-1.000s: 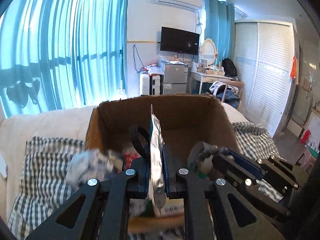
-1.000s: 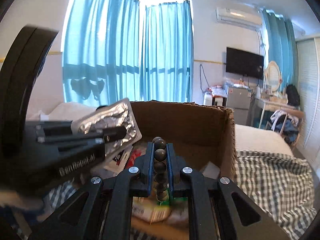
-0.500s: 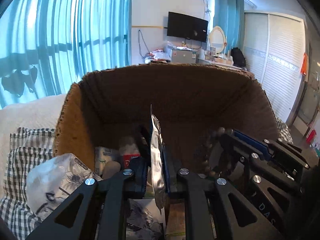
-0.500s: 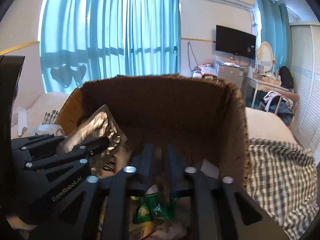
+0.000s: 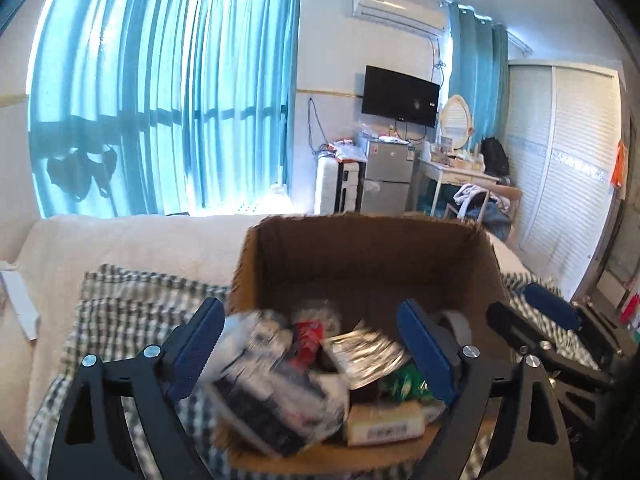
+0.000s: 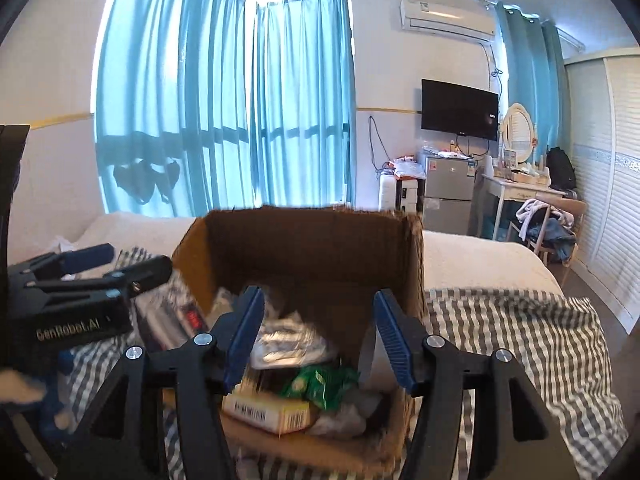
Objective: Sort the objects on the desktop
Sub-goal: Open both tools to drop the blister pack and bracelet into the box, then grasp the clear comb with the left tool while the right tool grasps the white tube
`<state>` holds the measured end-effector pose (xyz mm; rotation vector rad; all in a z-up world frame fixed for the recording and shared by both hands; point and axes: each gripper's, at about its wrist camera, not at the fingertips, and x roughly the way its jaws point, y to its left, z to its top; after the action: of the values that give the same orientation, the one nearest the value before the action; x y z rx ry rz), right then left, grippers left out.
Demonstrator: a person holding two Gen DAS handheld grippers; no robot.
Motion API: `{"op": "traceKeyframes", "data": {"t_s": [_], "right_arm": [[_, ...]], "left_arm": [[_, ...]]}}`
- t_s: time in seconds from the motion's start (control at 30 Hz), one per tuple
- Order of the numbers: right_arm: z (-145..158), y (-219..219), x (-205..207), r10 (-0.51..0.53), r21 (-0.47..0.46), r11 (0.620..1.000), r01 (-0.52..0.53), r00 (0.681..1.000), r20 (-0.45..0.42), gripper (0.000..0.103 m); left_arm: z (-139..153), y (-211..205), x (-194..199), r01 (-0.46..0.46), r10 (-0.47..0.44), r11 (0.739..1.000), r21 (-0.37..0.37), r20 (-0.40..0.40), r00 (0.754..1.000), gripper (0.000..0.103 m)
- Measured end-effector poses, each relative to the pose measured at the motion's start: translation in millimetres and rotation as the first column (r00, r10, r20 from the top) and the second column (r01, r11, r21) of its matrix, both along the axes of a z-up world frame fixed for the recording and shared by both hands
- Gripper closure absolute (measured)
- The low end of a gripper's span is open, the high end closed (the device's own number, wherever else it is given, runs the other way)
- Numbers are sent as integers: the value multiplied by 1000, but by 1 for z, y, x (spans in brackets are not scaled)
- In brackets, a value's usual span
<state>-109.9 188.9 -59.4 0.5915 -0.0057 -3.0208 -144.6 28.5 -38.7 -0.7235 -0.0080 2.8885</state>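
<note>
An open cardboard box (image 5: 360, 248) (image 6: 312, 236) stands on a checked cloth and holds several loose items. A silver foil blister pack (image 5: 366, 350) (image 6: 288, 338) lies on top of them, beside a green packet (image 6: 320, 384) and a barcoded carton (image 6: 268, 410). My left gripper (image 5: 312, 340) is open and empty above the box's near side. My right gripper (image 6: 318, 328) is open and empty over the box. The bead string is not visible among the contents.
The checked cloth (image 6: 516, 344) covers a pale bed or sofa (image 5: 132, 244). A blurred printed bag (image 5: 276, 384) hangs over the box's near left edge. The other gripper (image 6: 80, 280) sits at the left in the right wrist view. Room furniture stands far behind.
Both grippers opened and drew back and up from the box. The left let go of the foil blister pack, which now lies in the box. The right let go of the bead string.
</note>
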Motion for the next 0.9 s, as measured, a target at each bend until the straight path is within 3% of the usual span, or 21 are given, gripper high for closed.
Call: {"op": "traceKeyframes", "data": {"t_s": [0.2, 0.4, 0.53, 0.67, 0.77, 0.9], "right_arm": [[-39, -4, 30, 4, -36, 999, -3, 1000, 29, 46], [-72, -18, 65, 61, 20, 998, -62, 998, 26, 46], [-98, -21, 75, 101, 10, 995, -103, 990, 94, 46], [-128, -28, 65, 126, 21, 991, -132, 977, 172, 46], [-142, -31, 55, 147, 18, 988, -154, 966, 213, 46], [-160, -32, 43, 162, 1, 986, -168, 952, 261, 50]], "left_arm": [[-32, -25, 28, -63, 62, 998, 21, 38, 997, 12], [-82, -30, 55, -104, 107, 993, -63, 43, 993, 12], [-105, -40, 63, -117, 120, 992, -47, 71, 990, 12], [-122, -45, 63, -91, 91, 996, -6, 144, 985, 12], [-142, -27, 57, -47, 63, 996, -77, 211, 975, 12], [-164, -12, 48, 22, -3, 998, -64, 285, 959, 12]]}}
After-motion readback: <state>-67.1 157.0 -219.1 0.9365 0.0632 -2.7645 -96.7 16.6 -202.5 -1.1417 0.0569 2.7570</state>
